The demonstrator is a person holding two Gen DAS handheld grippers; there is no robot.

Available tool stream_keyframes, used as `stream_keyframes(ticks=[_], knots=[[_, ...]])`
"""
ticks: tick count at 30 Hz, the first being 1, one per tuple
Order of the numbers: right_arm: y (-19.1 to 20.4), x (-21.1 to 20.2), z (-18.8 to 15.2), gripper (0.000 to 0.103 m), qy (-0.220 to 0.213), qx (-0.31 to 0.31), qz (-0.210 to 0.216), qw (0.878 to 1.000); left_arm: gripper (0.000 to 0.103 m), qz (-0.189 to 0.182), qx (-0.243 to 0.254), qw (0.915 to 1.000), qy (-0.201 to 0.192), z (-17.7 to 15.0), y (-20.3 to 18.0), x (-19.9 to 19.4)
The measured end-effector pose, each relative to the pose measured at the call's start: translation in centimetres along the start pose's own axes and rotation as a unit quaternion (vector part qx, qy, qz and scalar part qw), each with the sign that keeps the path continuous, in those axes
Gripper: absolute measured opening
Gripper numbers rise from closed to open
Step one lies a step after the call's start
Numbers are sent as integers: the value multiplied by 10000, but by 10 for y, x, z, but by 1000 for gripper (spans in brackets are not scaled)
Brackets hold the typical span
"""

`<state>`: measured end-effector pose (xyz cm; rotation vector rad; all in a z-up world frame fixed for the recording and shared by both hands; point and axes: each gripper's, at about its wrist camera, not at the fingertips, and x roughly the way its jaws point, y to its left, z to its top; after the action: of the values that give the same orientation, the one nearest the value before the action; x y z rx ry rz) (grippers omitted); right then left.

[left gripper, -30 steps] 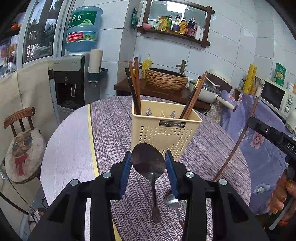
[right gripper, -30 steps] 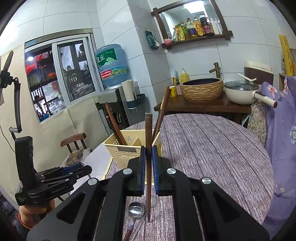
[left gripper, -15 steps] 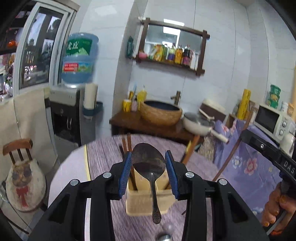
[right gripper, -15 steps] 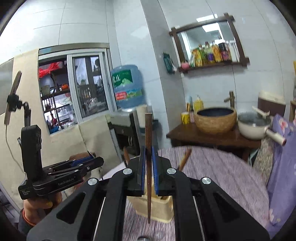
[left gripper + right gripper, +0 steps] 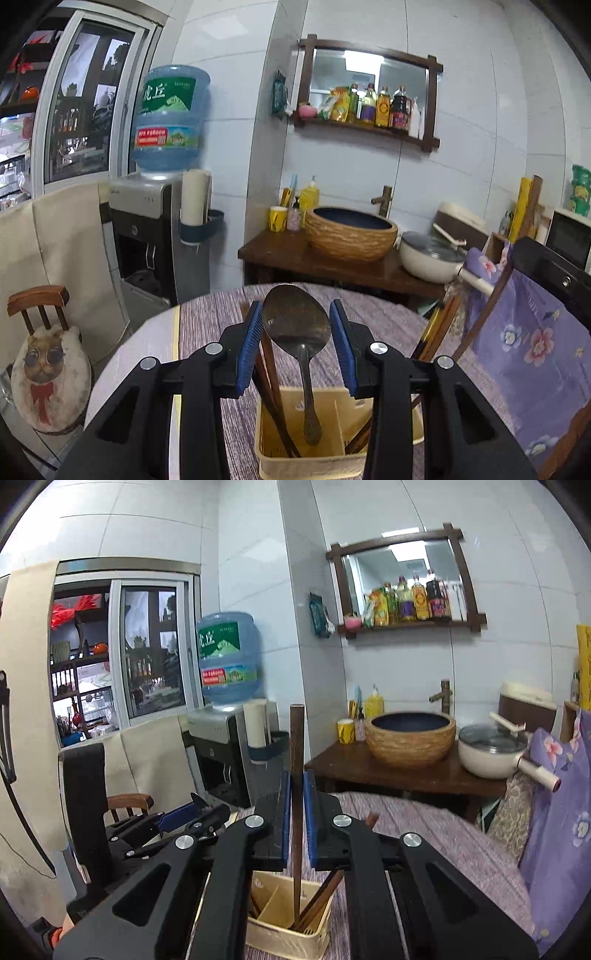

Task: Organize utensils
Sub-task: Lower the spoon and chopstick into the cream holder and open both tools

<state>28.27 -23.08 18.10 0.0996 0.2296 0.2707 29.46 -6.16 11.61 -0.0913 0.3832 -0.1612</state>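
My left gripper (image 5: 296, 334) is shut on a metal spoon (image 5: 300, 332), bowl up, handle hanging down into the middle compartment of the cream utensil holder (image 5: 310, 463). Brown chopsticks (image 5: 275, 384) lean in the holder's left and right compartments. My right gripper (image 5: 297, 812) is shut on a single dark wooden chopstick (image 5: 296, 760), held upright, its tip down inside the holder (image 5: 280, 932), next to other chopsticks (image 5: 319, 893). The left gripper also shows in the right wrist view (image 5: 177, 821), at the left.
The holder stands on a round table with a purple cloth (image 5: 388, 325). Behind are a wooden counter with a woven basin (image 5: 351, 236) and a pot (image 5: 430, 256), a water dispenser (image 5: 147, 236), a small chair (image 5: 48, 362) at left.
Both grippers have risen above the holder and tilted down. The spoon handle and the chopstick tip now hang inside the holder's compartments.
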Motion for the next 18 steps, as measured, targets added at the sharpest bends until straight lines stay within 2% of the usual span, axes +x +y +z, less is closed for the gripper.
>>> stream_keyframes(ticks=[8, 18], knots=[[-7, 16, -37, 8, 356, 234, 98, 9990, 37, -2, 46, 9994, 348, -34, 4, 11], [-21, 28, -57, 8, 560, 449, -4, 9974, 37, -38, 117, 9980, 615, -54, 6, 19]])
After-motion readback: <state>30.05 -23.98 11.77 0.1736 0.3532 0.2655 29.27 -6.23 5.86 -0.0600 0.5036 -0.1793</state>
